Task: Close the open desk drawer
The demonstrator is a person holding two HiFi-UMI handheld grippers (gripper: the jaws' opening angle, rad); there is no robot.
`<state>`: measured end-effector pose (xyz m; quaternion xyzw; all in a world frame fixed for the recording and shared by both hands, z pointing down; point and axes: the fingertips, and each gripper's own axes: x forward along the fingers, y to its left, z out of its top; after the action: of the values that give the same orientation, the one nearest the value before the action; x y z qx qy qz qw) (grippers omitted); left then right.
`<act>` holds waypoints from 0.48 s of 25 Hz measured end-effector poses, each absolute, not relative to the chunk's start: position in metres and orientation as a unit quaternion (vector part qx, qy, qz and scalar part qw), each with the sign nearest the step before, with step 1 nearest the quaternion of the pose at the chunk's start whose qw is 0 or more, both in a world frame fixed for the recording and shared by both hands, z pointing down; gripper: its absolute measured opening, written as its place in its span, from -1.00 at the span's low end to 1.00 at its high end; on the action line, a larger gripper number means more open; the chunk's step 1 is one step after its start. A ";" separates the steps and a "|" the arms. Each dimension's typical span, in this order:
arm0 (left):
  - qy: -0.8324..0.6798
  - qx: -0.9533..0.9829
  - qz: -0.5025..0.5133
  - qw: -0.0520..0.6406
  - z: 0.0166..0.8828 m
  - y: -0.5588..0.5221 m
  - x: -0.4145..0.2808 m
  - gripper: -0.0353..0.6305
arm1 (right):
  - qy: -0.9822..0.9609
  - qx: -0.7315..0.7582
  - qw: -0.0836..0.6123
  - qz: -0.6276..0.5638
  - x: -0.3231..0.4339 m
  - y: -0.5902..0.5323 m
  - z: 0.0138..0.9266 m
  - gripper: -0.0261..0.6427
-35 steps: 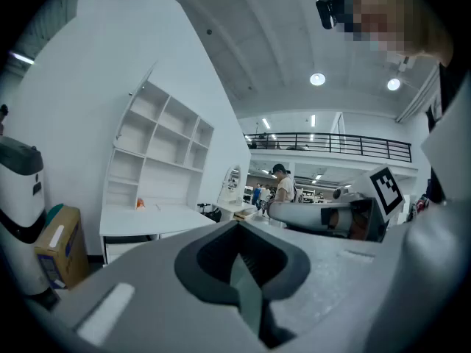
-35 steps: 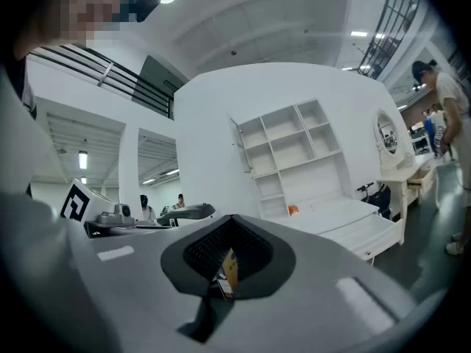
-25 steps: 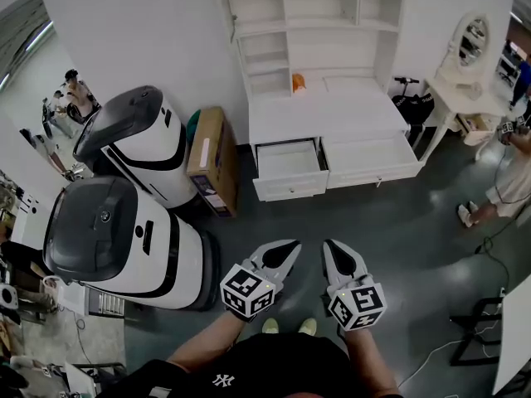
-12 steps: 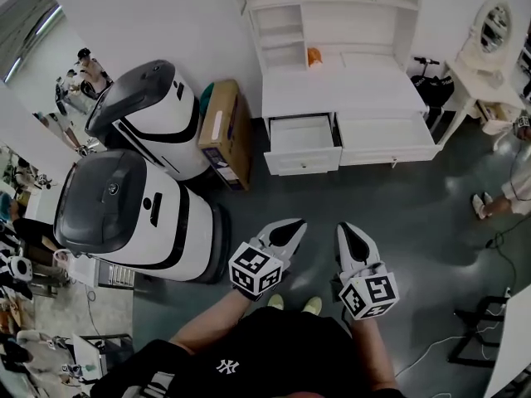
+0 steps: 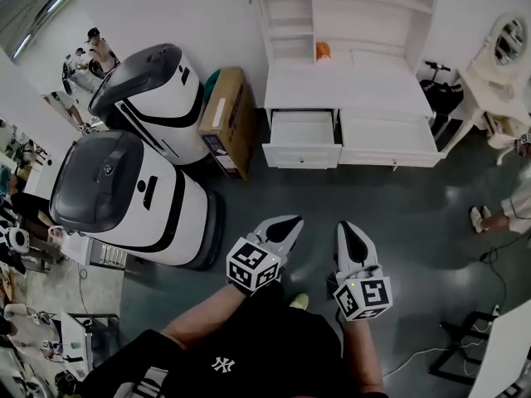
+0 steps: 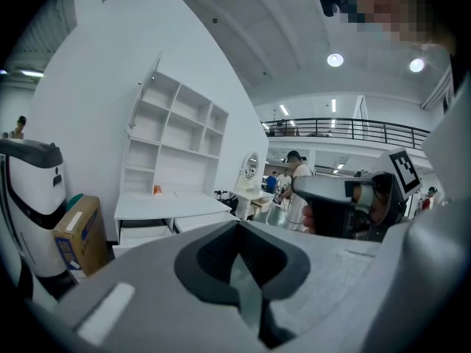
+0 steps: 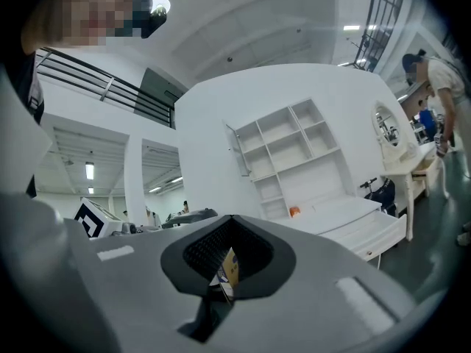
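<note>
Up ahead, the white desk point(image 5: 332, 89) has both drawers pulled out. The left drawer point(image 5: 302, 129) shows its inside, and the right drawer point(image 5: 390, 138) sits just beside it. Well apart from them, over the dark floor point(image 5: 415, 214), the left gripper point(image 5: 286, 225) and right gripper point(image 5: 347, 230) point toward the desk, each with fingers pressed together, gripping nothing.

The right gripper point(image 7: 228, 230) has its jaws together, nothing between them; far beyond stands the white desk point(image 7: 327, 213); its drawer point(image 7: 379, 232) is pulled out.
</note>
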<state>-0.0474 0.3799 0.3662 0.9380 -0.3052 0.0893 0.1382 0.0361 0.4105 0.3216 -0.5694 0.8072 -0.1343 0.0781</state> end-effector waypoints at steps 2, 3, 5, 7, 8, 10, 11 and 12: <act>-0.309 0.937 0.087 0.139 0.368 0.372 -0.046 -0.89 | 0.808 -0.569 0.077 -0.133 0.038 0.405 0.325 -0.85; -0.311 0.936 0.086 0.140 0.370 0.368 -0.045 -0.89 | 0.809 -0.568 0.074 -0.133 0.039 0.401 0.328 -0.86; -0.314 0.935 0.084 0.144 0.374 0.361 -0.044 -0.89 | 0.810 -0.567 0.067 -0.133 0.038 0.393 0.333 -0.85; -0.316 0.933 0.084 0.148 0.379 0.350 -0.043 -0.89 | 0.812 -0.565 0.060 -0.134 0.034 0.382 0.339 -0.85; -0.318 0.933 0.084 0.149 0.383 0.343 -0.044 -0.89 | 0.814 -0.563 0.057 -0.134 0.031 0.375 0.342 -0.85; -0.321 0.931 0.085 0.152 0.389 0.326 -0.047 -0.89 | 0.816 -0.559 0.054 -0.135 0.025 0.358 0.347 -0.86; -0.322 0.930 0.085 0.153 0.393 0.316 -0.049 -0.89 | 0.817 -0.557 0.054 -0.136 0.023 0.349 0.350 -0.86; -0.324 0.930 0.086 0.154 0.397 0.306 -0.051 -0.89 | 0.818 -0.556 0.053 -0.139 0.020 0.338 0.353 -0.85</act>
<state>-0.0506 0.3060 0.3972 0.9296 -0.3237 0.0859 0.1540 0.0202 0.3382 0.3527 -0.5562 0.8177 -0.1386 0.0532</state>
